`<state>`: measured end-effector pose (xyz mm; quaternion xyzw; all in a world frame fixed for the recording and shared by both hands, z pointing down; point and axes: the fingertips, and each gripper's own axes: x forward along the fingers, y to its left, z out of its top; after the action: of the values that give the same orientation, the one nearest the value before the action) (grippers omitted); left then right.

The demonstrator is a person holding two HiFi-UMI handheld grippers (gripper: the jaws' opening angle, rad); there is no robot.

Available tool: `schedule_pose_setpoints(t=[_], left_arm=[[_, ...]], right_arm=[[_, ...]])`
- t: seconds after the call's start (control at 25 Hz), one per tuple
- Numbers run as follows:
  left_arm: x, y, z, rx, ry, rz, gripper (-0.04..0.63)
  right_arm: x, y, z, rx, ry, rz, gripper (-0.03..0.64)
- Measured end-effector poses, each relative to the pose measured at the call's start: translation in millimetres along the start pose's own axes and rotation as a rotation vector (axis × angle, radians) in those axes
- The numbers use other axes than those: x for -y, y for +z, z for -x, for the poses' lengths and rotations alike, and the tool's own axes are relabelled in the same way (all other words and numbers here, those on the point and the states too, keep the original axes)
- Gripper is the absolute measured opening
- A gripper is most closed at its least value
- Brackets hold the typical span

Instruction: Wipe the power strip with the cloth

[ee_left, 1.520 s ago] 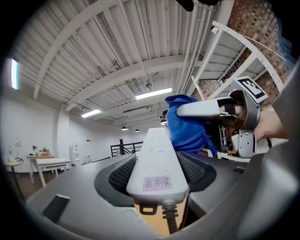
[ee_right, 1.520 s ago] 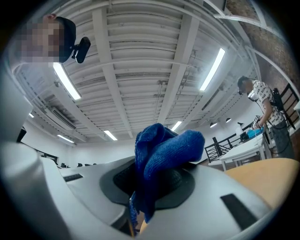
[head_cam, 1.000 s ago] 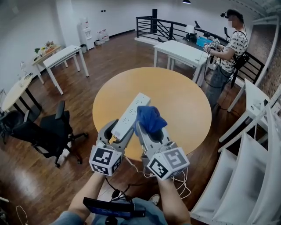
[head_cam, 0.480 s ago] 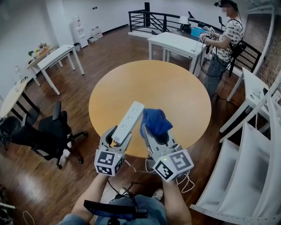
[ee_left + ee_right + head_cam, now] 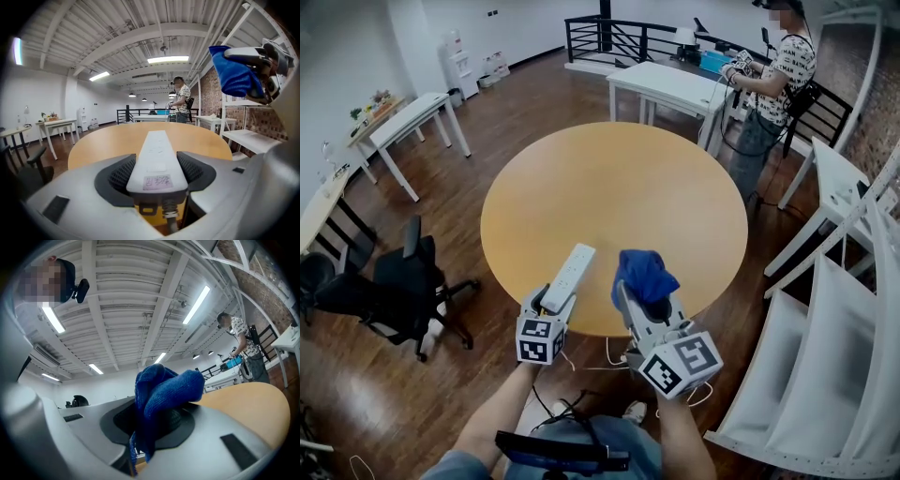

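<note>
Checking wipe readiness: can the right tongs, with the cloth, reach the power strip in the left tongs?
Probably yes: the cloth in the right tongs hangs beside the power strip, nothing between them.

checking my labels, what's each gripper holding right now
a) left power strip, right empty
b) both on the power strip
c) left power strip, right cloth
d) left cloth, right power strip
c: the left gripper is closed on one end of the white power strip, and the right gripper pinches the blue cloth.
</note>
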<state>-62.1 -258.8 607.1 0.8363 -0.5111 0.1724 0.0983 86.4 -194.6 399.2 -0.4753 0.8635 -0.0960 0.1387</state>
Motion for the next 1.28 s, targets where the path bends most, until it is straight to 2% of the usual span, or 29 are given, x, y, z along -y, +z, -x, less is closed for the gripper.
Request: schedule_pose_setpoints(t=[0.4,0.84,0.96,1.16,1.28], left_arm=[[-5,-43,-25,-0.108,0.017,0.046,0.279],[-6,-65,-32,-0.176,0.029,-0.004,0.281],[-7,-68,-33,-0.173,0.031,-0.008,0.285],[-4,-58,-34,-0.163,0.019,-0.062,0.284],[-5,-39,-30,-0.121,0.029,-0.085,0.284]], right_arm=[[9,-19,6,-0.071,-0.019,0.005,0.067],[5,-32,2,-0.113,-0.007,-0.001,0.067],[6,-36,5,-0.122,-0.011,-0.003,0.067],[5,-34,6,-0.121,-0.011,-0.003,0.067],[2,-34,5,-0.121,-0.006,-0.004,0.067]])
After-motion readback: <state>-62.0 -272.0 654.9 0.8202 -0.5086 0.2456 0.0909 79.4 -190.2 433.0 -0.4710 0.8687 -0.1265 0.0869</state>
